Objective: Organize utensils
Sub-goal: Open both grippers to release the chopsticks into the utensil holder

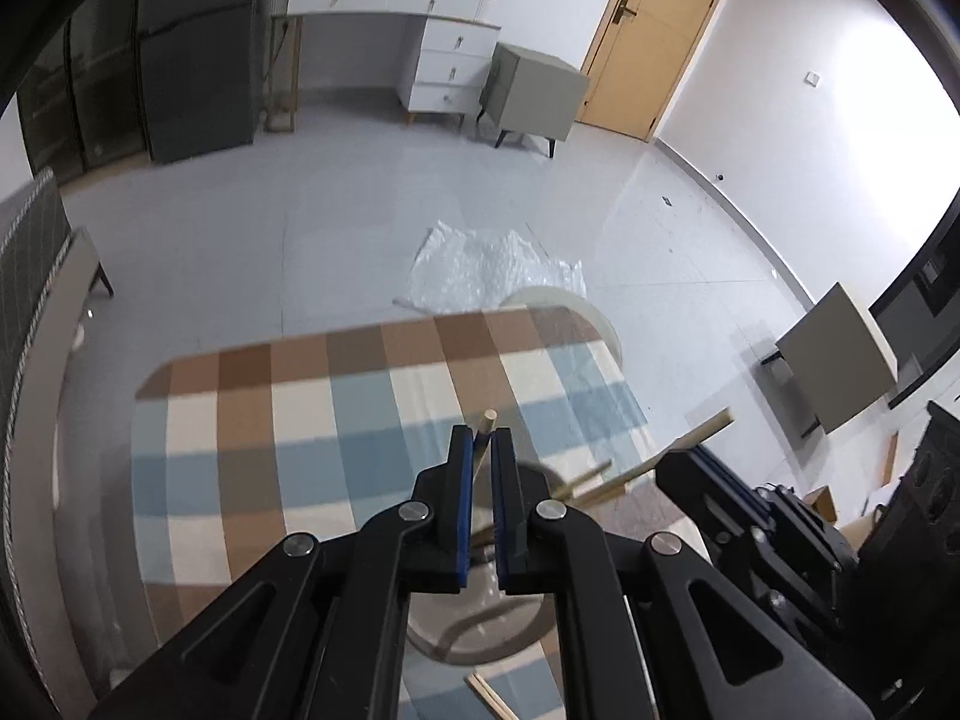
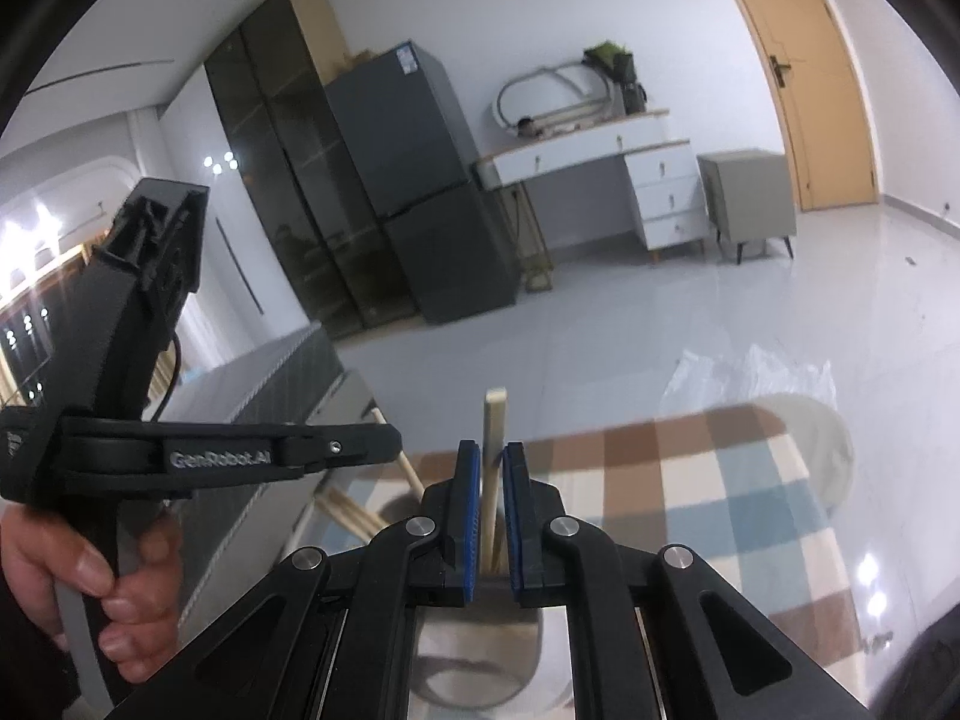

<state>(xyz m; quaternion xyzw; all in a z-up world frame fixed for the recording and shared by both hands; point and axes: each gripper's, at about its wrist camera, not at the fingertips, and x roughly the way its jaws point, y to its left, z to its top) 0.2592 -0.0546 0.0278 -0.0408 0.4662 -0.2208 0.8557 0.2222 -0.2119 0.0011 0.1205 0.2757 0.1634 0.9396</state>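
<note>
pale tiled floor (image 1: 336, 198) runs under everything, with a checked brown, cream and blue cloth on the table (image 1: 252, 420) filling the lower middle of both views.

left wrist view, nearest first: a metal cup (image 1: 480, 630) sits under the left gripper (image 1: 482, 438) at bottom centre. its blue pads stand close together, pinching one wooden chopstick (image 1: 487, 420) whose blunt end pokes up just past the tips. a further chopstick lies on the cloth at the bottom edge (image 1: 489, 696). to the right, more chopsticks (image 1: 690, 441) slant up toward the right gripper (image 1: 684, 468), seen side-on at lower right; from this view its jaw gap cannot be judged. beyond the table edge, crumpled clear plastic (image 1: 486, 264) lies on the floor. farther still, a white desk with drawers (image 1: 444, 30), a grey side cabinet (image 1: 534, 96), a dark fridge (image 1: 192, 54) and a wooden door (image 1: 660, 30) across the top.

right wrist view: right gripper (image 2: 492, 456) at bottom centre, pads nearly together around an upright chopstick (image 2: 493, 420) rising out of the cup (image 2: 480, 660) below it. at left, a bare hand (image 2: 90, 576) grips the handle of the left gripper (image 2: 393, 441), which reaches in from the left edge over leaning chopsticks (image 2: 354, 510).
</note>
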